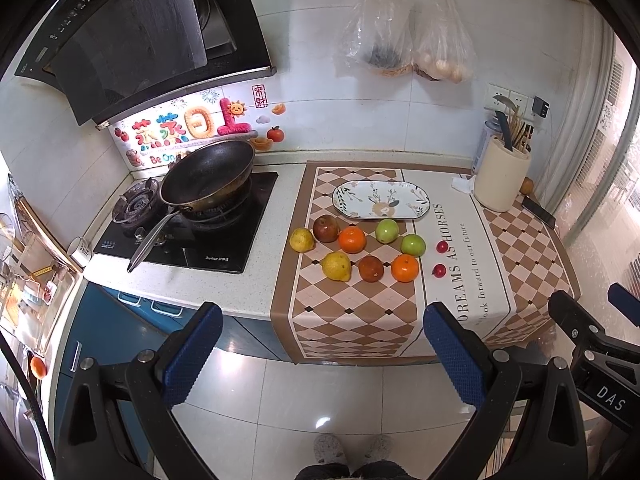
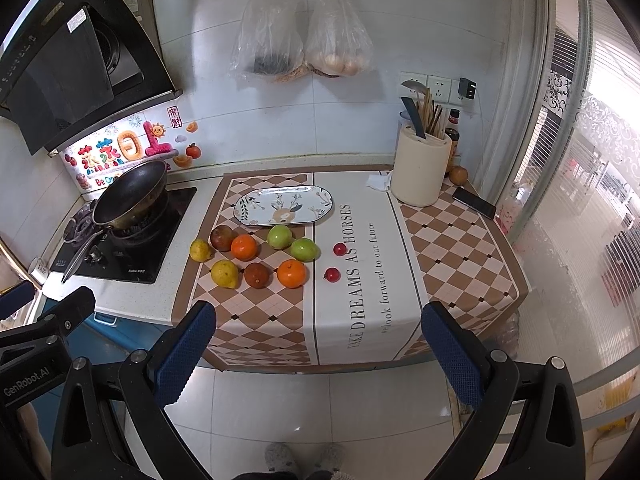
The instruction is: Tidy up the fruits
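In the left wrist view, the left gripper (image 1: 322, 354) with blue textured pads hangs over the pale floor tiles short of the counter edge, its jaws spread wide and holding nothing. Ahead, on a brown-and-cream checkered cloth (image 1: 352, 320), the fruits lie in two rows just in front of an empty oval floral ceramic plate (image 1: 416, 210): a yellow pear (image 1: 301, 239), a dark red apple (image 1: 326, 228), an orange mandarin (image 1: 352, 239) and two green apples (image 1: 387, 231) (image 1: 413, 245) in the far row; a second yellow pear (image 1: 337, 266), a brown-red apple (image 1: 371, 268) and another mandarin (image 1: 405, 267) in the near row. Two small red cherries (image 1: 442, 246) (image 1: 439, 270) sit apart on the cloth's white lettered band. A black frying pan (image 1: 208, 172) rests on the gas hob to the left. In the right wrist view, the right gripper (image 2: 319, 350) likewise hovers before the counter, wide open and empty. The same fruits are spread near the plate (image 2: 320, 202), with a cream cylindrical utensil holder (image 2: 420, 172) and a black phone (image 2: 474, 202) well off to the right.
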Available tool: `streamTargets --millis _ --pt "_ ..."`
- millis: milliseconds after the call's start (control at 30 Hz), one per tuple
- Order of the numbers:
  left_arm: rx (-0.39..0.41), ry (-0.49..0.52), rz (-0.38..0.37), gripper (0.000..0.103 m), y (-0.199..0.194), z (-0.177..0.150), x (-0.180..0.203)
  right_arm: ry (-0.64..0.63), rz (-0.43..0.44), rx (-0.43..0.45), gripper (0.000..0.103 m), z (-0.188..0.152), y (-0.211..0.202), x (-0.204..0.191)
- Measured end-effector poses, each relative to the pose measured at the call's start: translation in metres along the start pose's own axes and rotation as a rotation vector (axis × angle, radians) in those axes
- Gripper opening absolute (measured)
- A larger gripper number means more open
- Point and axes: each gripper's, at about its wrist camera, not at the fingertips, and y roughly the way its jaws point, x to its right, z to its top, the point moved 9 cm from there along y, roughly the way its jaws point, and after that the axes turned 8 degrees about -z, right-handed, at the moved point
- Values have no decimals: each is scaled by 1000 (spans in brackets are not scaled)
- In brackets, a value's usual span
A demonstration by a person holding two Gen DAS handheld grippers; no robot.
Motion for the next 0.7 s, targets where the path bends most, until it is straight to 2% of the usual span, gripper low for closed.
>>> streamTargets --millis 500,600,700 --pt "7 1 -8 103 3 2 -1 17 -16 2 103 -7 10 -8" --pt "45 20 3 103 15 12 -10 51 -10 60 103 0 8 -10" --pt "89 39 50 103 27 19 -28 65 -28 115 103 7 14 -17"
